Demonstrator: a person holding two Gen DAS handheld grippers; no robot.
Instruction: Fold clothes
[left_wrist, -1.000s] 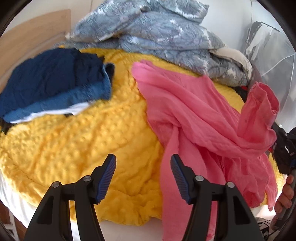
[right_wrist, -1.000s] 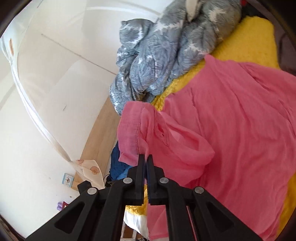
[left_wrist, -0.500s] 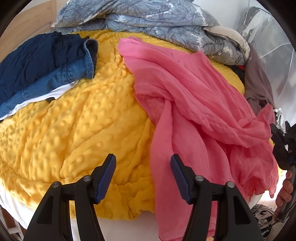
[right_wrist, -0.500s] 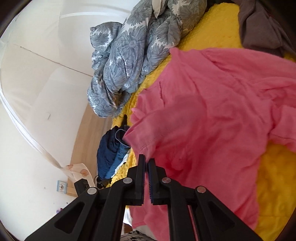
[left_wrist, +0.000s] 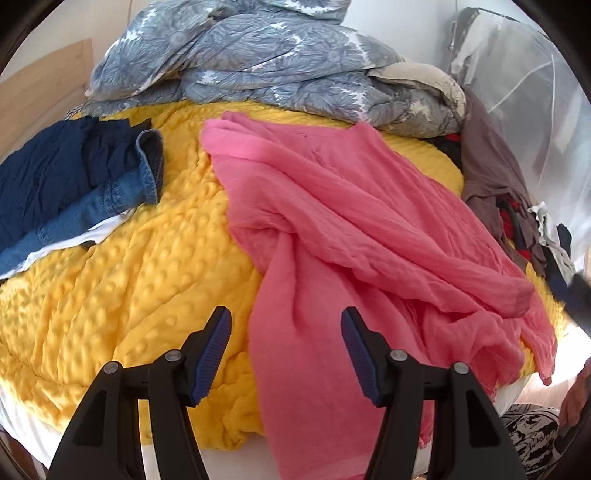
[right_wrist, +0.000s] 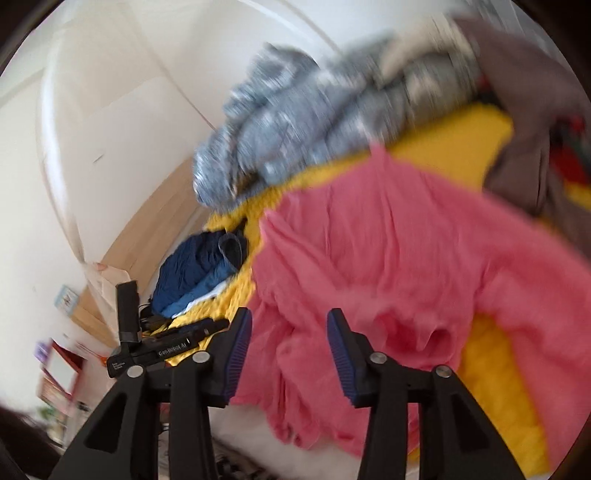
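I see the pink garment (left_wrist: 332, 206) lying crumpled on the yellow blanket (left_wrist: 110, 280). My left gripper (left_wrist: 286, 352) is spread above its hanging edge. My right gripper (right_wrist: 289, 352) is spread too, holding nothing.

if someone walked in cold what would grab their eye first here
The crumpled pink garment, sprawled across the middle of the bumpy yellow blanket and spilling over its near edge. Next, the folded dark blue clothes stacked at the left, and the grey patterned duvet heaped behind.
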